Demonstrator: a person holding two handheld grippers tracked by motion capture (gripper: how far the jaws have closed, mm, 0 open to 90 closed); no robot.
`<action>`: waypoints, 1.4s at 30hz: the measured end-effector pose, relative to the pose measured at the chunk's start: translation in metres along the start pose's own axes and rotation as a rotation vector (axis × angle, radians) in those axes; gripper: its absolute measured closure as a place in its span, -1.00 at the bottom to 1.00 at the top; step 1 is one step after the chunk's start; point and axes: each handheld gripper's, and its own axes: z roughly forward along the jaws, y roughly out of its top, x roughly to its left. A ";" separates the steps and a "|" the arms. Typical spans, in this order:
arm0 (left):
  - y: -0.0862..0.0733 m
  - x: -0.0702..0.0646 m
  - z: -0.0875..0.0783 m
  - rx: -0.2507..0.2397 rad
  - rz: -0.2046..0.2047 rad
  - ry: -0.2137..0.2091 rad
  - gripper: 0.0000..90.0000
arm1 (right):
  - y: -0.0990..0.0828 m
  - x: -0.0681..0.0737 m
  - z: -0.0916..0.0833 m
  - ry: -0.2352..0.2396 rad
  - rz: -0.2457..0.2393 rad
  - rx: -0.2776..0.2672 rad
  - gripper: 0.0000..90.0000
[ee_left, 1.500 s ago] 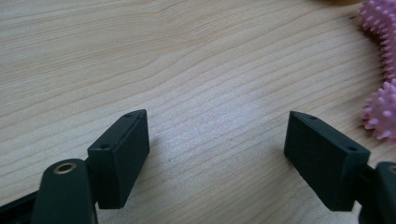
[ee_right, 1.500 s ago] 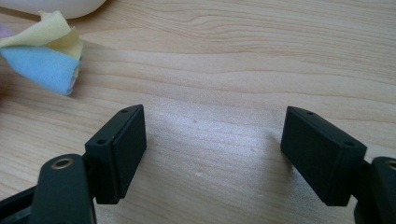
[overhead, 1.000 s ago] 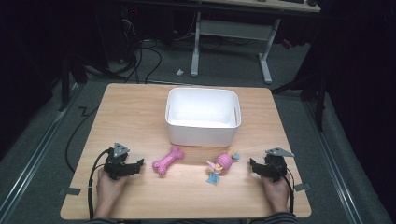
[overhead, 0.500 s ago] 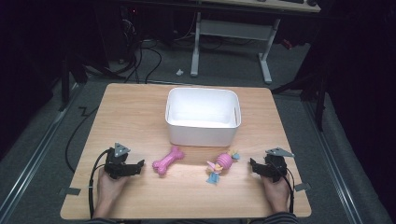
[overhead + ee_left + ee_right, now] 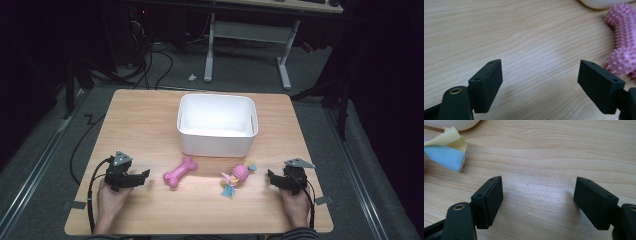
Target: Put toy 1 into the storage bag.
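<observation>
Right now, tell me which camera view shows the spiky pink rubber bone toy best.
The high view: the spiky pink rubber bone toy lies whole on the wooden table. The left gripper view cuts it off at the right edge.

Pink spiky bone (image 5: 622,42) cut by right edge; fabric toy (image 5: 445,150) cut by left edge; white bin (image 5: 604,2) barely showing.

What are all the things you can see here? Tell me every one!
Spiky pink rubber bone toy: one, pink, on the table left of centre, in front of the tub.
Striped pink ball toy with yellow and blue cloth tails: one, right of the bone.
White plastic tub: one, white, middle of the table.
Light wooden table: one.
White metal desk frame: one, on the floor behind.
Left gripper: one, black, open, near left corner.
Right gripper: one, black, open, near right corner.
</observation>
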 end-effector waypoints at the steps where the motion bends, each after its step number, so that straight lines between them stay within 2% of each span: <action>1: 0.001 -0.001 -0.001 0.000 0.005 -0.001 -0.55 | 0.000 0.000 0.000 0.000 0.001 0.000 -0.47; 6: 0.008 -0.009 -0.005 -0.011 0.023 -0.015 -0.55 | 0.000 0.000 0.000 -0.001 0.002 0.000 -0.47; 9: 0.014 -0.015 -0.009 -0.020 0.030 -0.046 -0.52 | 0.000 0.000 0.000 -0.001 0.002 0.000 -0.47; 17: 0.028 -0.032 -0.013 -0.015 0.086 -0.036 -0.53 | 0.000 0.000 0.000 -0.005 -0.004 0.000 -0.47; 19: 0.031 -0.035 -0.014 -0.014 0.092 -0.040 -0.53 | 0.000 0.001 0.000 -0.003 0.000 -0.001 -0.47; 21: 0.038 -0.043 -0.017 -0.019 0.117 -0.046 -0.53 | 0.000 0.001 0.000 -0.003 0.001 -0.001 -0.47; 22: 0.038 -0.043 -0.017 -0.019 0.117 -0.046 -0.53 | 0.000 0.001 0.000 -0.003 0.001 -0.001 -0.47; 25: 0.046 -0.054 -0.018 -0.030 0.137 -0.066 -0.53 | 0.000 0.001 0.000 -0.001 0.000 -0.001 -0.46; 30: 0.052 -0.064 -0.017 -0.032 0.156 -0.084 -0.53 | 0.000 0.000 0.000 0.000 -0.002 -0.003 -0.45; 31: 0.054 -0.067 -0.016 -0.030 0.161 -0.100 -0.53 | 0.000 0.000 0.000 0.000 -0.002 -0.002 -0.45; 33: 0.056 -0.070 -0.015 -0.028 0.171 -0.101 -0.52 | 0.000 0.001 0.000 0.000 -0.001 -0.002 -0.45; 39: 0.059 -0.076 -0.010 -0.032 0.165 -0.119 -0.46 | 0.000 0.000 0.000 0.000 -0.003 -0.003 -0.45; 42: 0.061 -0.081 -0.006 -0.025 0.179 -0.122 -0.44 | 0.000 0.000 0.000 0.001 -0.003 -0.002 -0.45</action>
